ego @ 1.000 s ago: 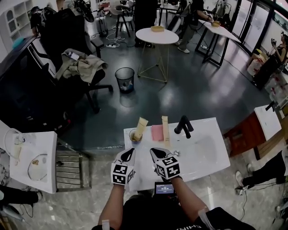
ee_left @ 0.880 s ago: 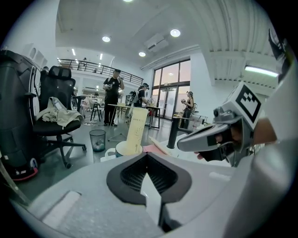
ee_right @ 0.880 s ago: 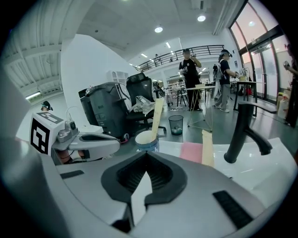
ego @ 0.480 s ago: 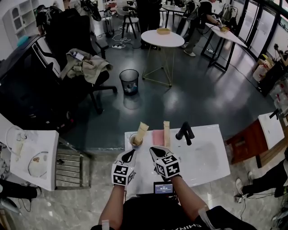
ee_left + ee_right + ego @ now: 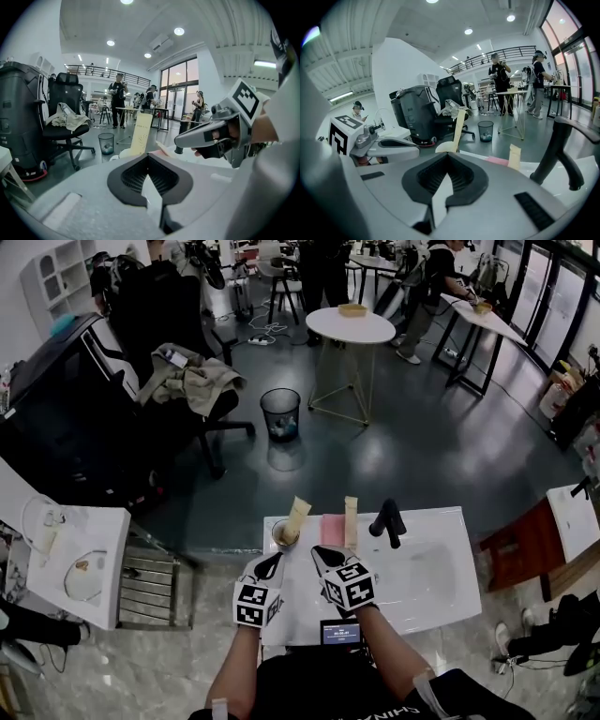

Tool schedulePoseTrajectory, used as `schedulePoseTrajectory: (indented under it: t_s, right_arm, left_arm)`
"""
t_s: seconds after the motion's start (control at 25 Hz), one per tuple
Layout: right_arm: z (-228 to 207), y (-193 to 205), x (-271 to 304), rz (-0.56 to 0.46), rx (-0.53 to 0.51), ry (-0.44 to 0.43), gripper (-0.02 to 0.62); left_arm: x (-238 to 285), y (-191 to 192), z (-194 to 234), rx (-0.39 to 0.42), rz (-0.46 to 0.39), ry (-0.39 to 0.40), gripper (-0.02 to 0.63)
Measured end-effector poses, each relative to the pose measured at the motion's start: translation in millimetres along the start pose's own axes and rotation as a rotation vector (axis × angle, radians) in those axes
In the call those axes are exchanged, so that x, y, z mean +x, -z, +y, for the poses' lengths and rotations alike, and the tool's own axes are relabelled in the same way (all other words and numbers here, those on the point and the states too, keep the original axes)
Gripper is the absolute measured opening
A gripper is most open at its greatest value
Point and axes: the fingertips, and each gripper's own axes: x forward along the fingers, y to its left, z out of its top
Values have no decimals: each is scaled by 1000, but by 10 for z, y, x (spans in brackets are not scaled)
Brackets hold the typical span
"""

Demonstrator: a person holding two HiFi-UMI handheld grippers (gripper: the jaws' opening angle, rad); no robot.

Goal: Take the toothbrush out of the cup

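Note:
A tall beige toothbrush pack [image 5: 296, 515] stands leaning in a small white cup [image 5: 283, 534] at the far left of the white washbasin counter [image 5: 441, 592]. My left gripper [image 5: 271, 563] hovers just short of the cup, shut and empty. My right gripper [image 5: 324, 557] is beside it, shut with nothing in it. In the left gripper view the pack [image 5: 141, 133] rises from the cup [image 5: 123, 153] past my shut left gripper [image 5: 148, 157], with the right gripper [image 5: 183, 138] alongside. In the right gripper view the pack [image 5: 458, 131] and cup [image 5: 443, 147] lie beyond my shut right gripper [image 5: 448, 155].
A second beige box [image 5: 351, 519] and a pink item [image 5: 331, 528] lie at the counter's back edge. A black tap [image 5: 387, 519] stands by the basin. A phone [image 5: 340, 634] lies at the near edge. A bin [image 5: 280, 412], an office chair [image 5: 187, 390] and a round table [image 5: 351, 329] stand beyond.
The head view has tipped up a little, so the counter sits lower in the picture. Both grippers stay shut and have edged slightly nearer the cup.

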Motion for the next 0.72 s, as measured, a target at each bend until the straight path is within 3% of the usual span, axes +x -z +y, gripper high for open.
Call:
schedulePoseTrajectory:
  t_s: [0.72]
  right_arm:
    - [0,21,-24,1,4,-15,9]
  left_arm:
    - [-62,29,10,11,11,-24,9]
